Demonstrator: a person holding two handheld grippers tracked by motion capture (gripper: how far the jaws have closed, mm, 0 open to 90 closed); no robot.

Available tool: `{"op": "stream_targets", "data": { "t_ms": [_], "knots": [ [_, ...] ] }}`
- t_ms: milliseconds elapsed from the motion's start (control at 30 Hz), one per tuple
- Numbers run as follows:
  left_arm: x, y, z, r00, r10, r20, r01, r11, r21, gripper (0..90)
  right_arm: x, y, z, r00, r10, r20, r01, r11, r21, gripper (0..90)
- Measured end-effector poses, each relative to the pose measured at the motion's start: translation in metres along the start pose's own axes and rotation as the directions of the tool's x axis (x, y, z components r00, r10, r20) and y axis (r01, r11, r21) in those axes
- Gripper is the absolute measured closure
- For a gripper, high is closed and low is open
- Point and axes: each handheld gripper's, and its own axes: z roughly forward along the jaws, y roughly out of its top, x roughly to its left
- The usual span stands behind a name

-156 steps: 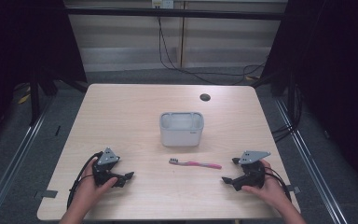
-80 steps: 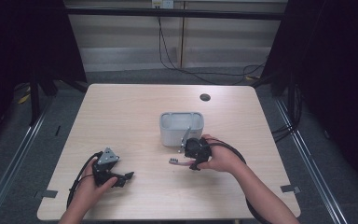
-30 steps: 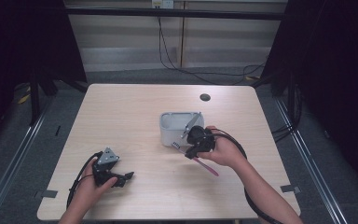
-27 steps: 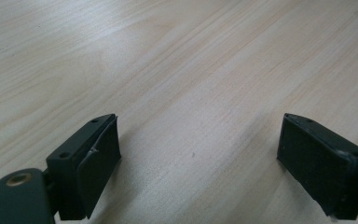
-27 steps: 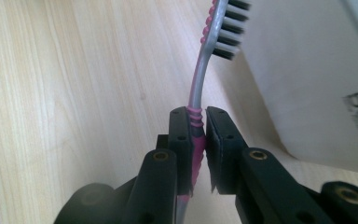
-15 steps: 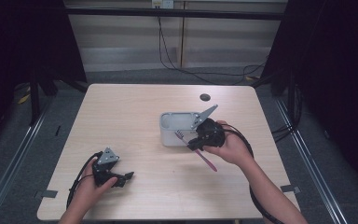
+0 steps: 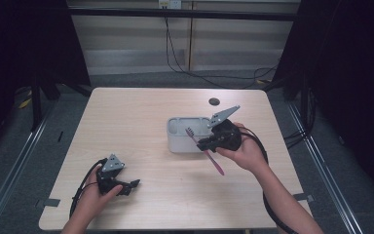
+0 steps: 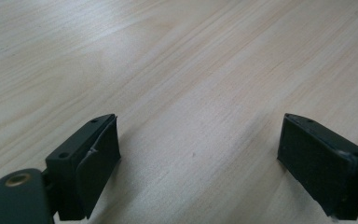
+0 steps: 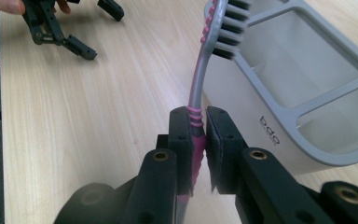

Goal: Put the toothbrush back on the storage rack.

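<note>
Lifted off table: pink/grey toothbrush (image 9: 199, 79), dark bristles, tilted.

Your tabletop (image 7: 141, 122) is pale wood with rounded corners, filling the middle of the high frame. A grey holder (image 7: 187, 138) stands on it, just right of centre; its open top is split into compartments. Near the upper right edge of the tabletop you have a small dark round disc (image 7: 214, 101), well apart from the holder. At lower left your left tool (image 7: 132, 185) rests low on the wood, its cable looping beside it toward the near edge. The tabletop stands on a grey floor (image 7: 24, 161).
</note>
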Motion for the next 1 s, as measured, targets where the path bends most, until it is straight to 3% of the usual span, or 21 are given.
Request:
{"op": "stream_targets", "data": {
  "t_ms": [533,1000],
  "knots": [
    [0.000,0.000,0.000,1.0000,-0.001,0.000,0.001,1.0000,0.001,11.8,-0.003,0.003,-0.012,0.9991,0.033,0.026,-0.030,0.995,-0.100,81.3],
    [0.000,0.000,0.000,1.0000,-0.002,0.000,0.002,1.0000,0.002,11.8,-0.006,0.004,-0.020,0.9963,0.065,0.057,-0.053,0.981,-0.184,81.3]
  ]
}}
